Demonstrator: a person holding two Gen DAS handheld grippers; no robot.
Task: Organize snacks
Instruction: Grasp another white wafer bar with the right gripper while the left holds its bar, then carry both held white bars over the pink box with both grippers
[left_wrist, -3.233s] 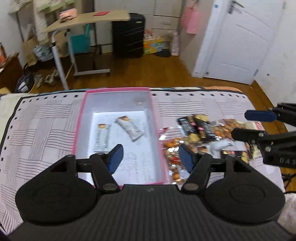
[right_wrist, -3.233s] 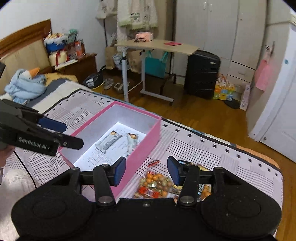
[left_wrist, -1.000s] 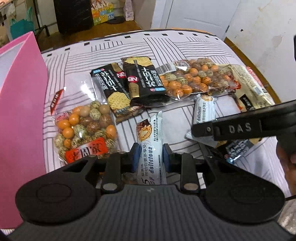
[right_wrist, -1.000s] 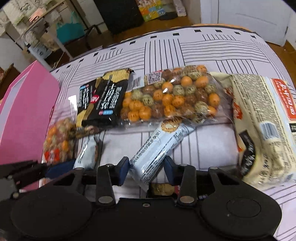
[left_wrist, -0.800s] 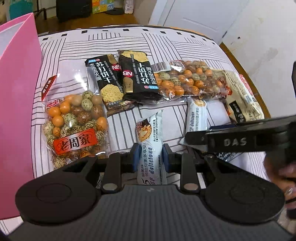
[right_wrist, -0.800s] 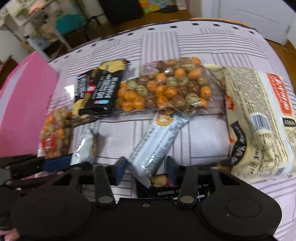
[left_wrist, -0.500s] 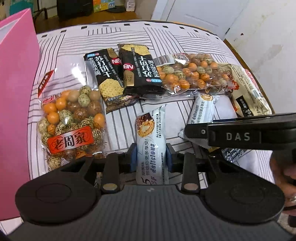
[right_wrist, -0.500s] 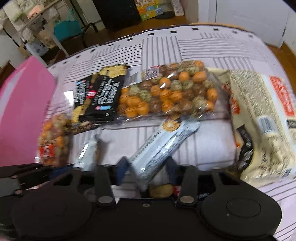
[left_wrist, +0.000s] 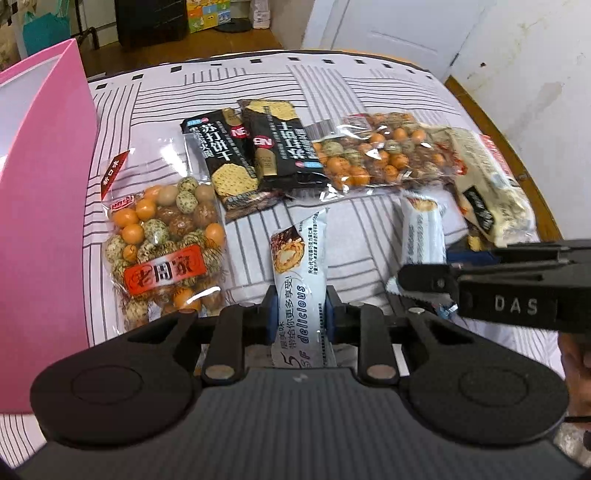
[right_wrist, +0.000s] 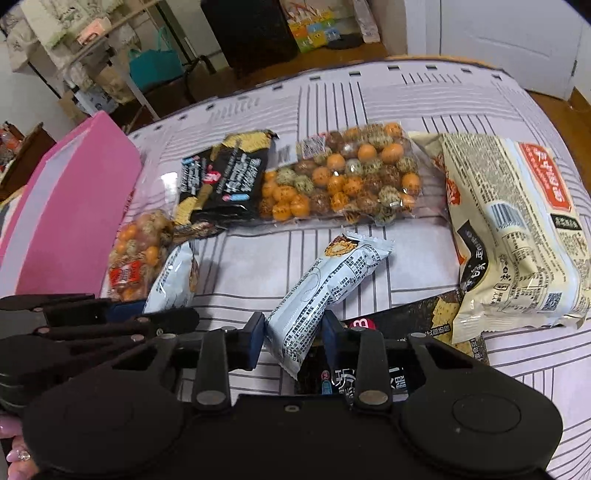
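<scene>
Two black plastic grippers with blue finger pads (left_wrist: 269, 314), silver pivot screws and round side discs, the right gripper (left_wrist: 436, 275) stamped "DAS".

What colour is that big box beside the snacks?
Pink outside, pale whitish inside. The box shows best in the left wrist view, standing left of the snack bags.

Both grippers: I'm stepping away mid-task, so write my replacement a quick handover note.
Left gripper: shut on a white snack bar.
Right gripper: shut on a second white bar.
Pink box stands to the left on the striped cloth.
Done: both bars gripped.
Left: place both bars in the box, then the two nut bags, black cracker packs, and beige bag.
</scene>
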